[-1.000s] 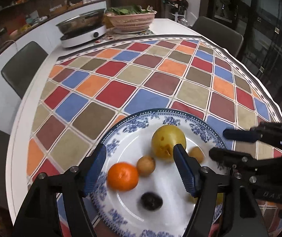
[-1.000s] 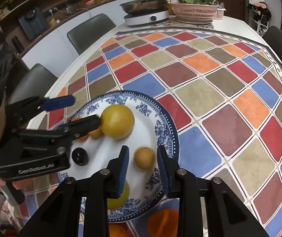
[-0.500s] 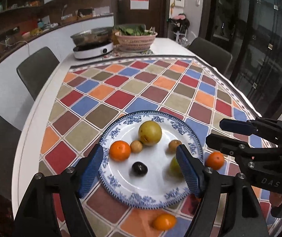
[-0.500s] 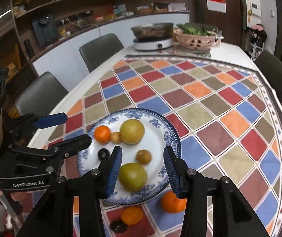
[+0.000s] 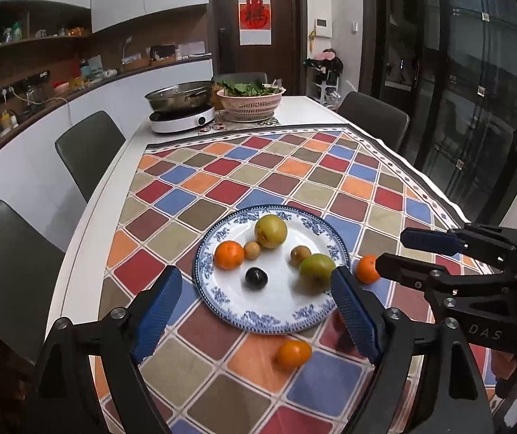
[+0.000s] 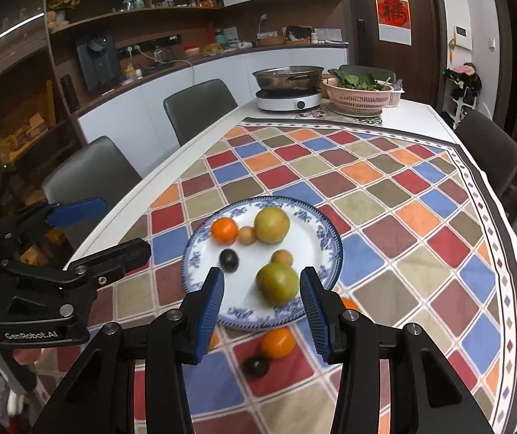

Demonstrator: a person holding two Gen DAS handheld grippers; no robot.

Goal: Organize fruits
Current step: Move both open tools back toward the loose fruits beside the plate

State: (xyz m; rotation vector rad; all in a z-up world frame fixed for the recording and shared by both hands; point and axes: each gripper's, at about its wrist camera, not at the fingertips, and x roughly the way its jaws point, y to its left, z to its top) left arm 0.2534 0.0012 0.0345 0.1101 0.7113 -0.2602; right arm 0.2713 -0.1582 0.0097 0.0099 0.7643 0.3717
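Six fruits lie on the blue-patterned plate (image 5: 258,320) on the checkered worktop (image 5: 294,177), with loose oranges (image 5: 293,353) beside it, while the left gripper (image 5: 255,313), jaws opening, and the right gripper (image 6: 263,311), jaws apart, both hang empty above.

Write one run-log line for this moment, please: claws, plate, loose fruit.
left claw: opening, empty | right claw: open, empty | plate: six fruits | cloth: orange, second orange, dark fruit off plate
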